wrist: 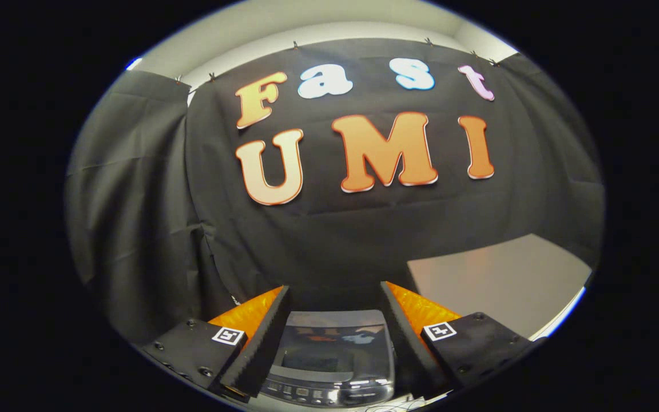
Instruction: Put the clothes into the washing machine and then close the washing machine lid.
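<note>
While the gripper (334, 320) hangs released, fingers spread and holding nothing, the washing machine (329, 366) sits between them, lid down; a pale tabletop (495, 280) lies far right before black cloth.

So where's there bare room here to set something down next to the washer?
The grey tabletop to the right of the open gripper lies bare, bordered behind by the black curtain. It is tight between the fingers, where the washing machine sits with its lid down.

Gripper (334, 315) jaws spread wide apart, holding nothing.
</note>
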